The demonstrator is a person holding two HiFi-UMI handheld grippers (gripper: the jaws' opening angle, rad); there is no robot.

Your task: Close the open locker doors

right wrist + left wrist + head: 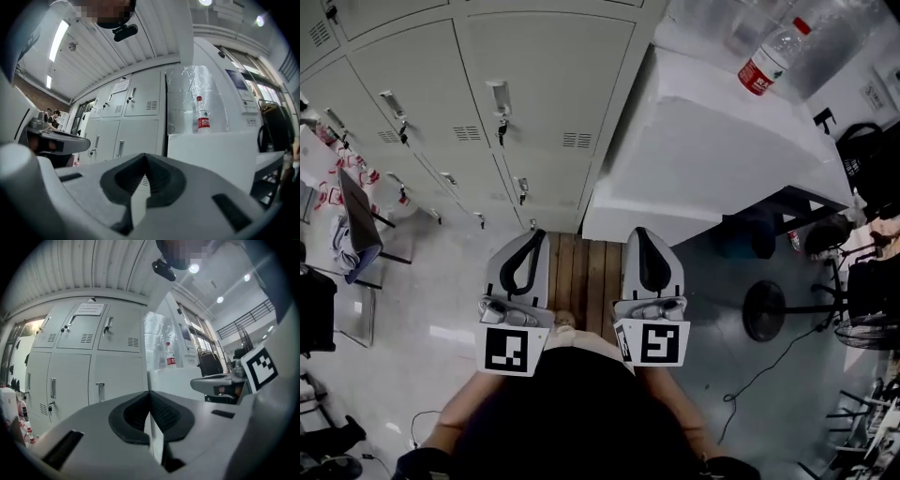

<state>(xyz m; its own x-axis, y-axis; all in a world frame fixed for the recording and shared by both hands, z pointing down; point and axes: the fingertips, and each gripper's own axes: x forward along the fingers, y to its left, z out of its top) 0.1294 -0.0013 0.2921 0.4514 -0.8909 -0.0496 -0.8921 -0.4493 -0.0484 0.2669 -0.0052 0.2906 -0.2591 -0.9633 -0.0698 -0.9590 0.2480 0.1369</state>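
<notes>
A bank of pale grey lockers [534,94] fills the wall ahead, and every door I can see on it lies flush and closed, each with a small handle. In the left gripper view the lockers [89,357] stand straight ahead; in the right gripper view the lockers [131,112] sit left of centre. My left gripper [534,236] is held close to my body, pointing at the lockers, with its jaws together and nothing between them. My right gripper [642,234] is beside it, also shut and empty. The same shows for the left gripper [149,394] and the right gripper [143,157] in their own views.
A white cabinet [712,141] stands right of the lockers with a water bottle [772,58] and a plastic-wrapped item on top. A strip of wooden boards [581,272] lies at the lockers' foot. A chair [356,225] is at left; a round stand base [766,309] and a cable at right.
</notes>
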